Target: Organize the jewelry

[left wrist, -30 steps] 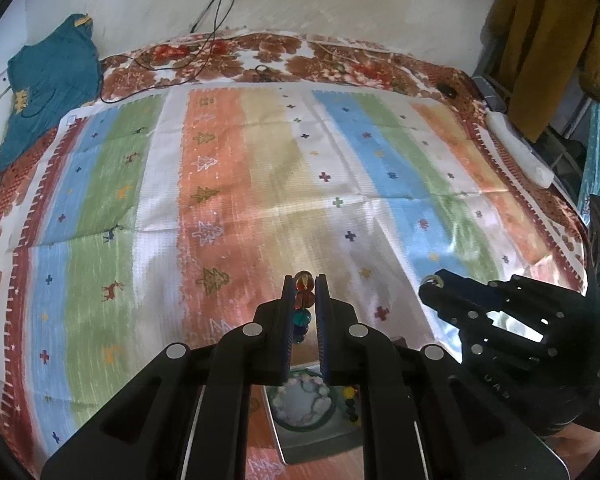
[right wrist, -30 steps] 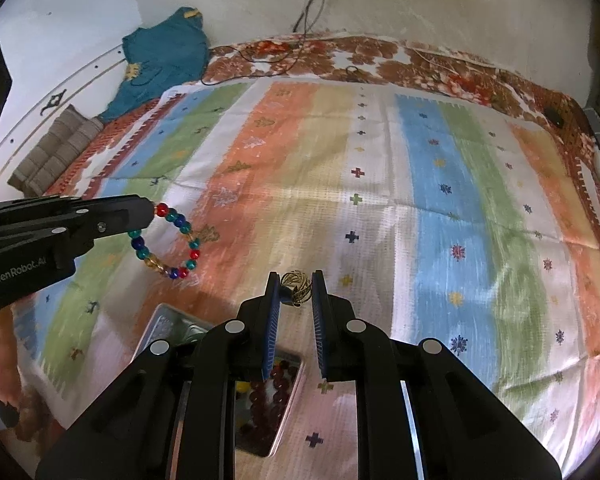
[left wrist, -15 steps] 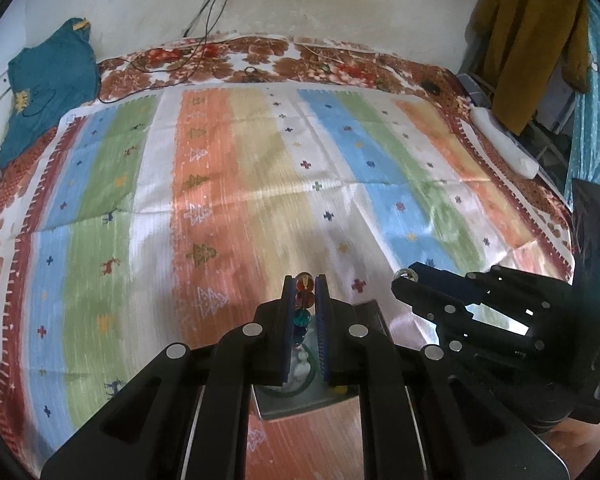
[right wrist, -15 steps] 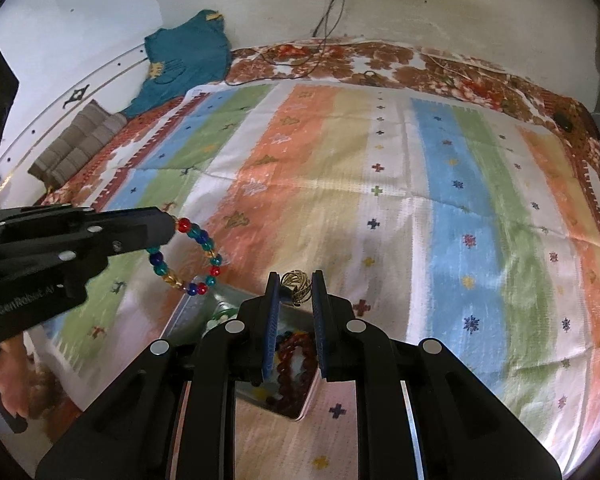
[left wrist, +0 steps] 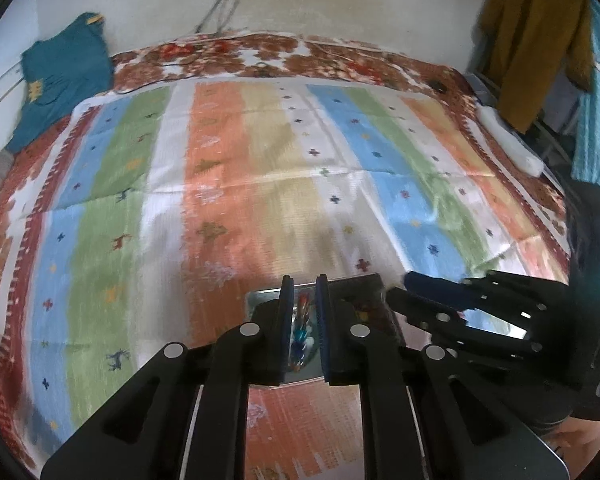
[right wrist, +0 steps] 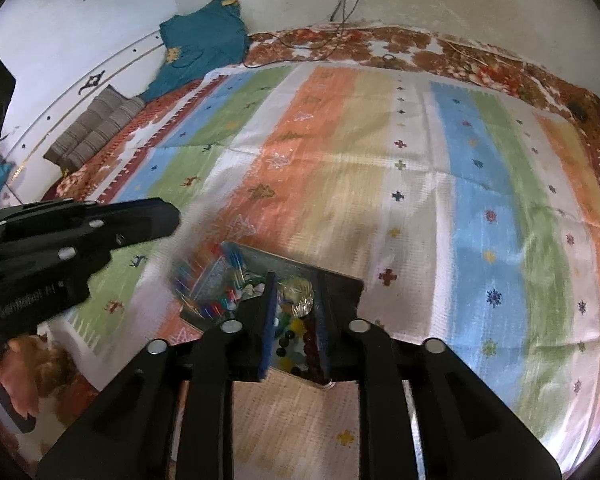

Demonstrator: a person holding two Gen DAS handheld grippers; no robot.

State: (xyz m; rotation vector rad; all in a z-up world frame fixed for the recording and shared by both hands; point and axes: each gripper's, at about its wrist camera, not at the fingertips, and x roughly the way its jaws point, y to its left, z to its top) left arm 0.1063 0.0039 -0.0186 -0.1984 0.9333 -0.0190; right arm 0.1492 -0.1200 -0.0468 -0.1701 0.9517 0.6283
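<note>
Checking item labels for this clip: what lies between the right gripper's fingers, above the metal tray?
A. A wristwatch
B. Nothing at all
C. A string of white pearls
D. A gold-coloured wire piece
D. In the right wrist view a gold-coloured wire piece sits between the fingers of the right gripper, whose jaws are opening, over the metal tray of beads.

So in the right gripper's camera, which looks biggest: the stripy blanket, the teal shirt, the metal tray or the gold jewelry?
1. Stripy blanket, by far the biggest.
2. Teal shirt and metal tray: they look alike in size, and the tray is much nearer the camera, so I won't rank them.
3. Gold jewelry, smallest.
</note>
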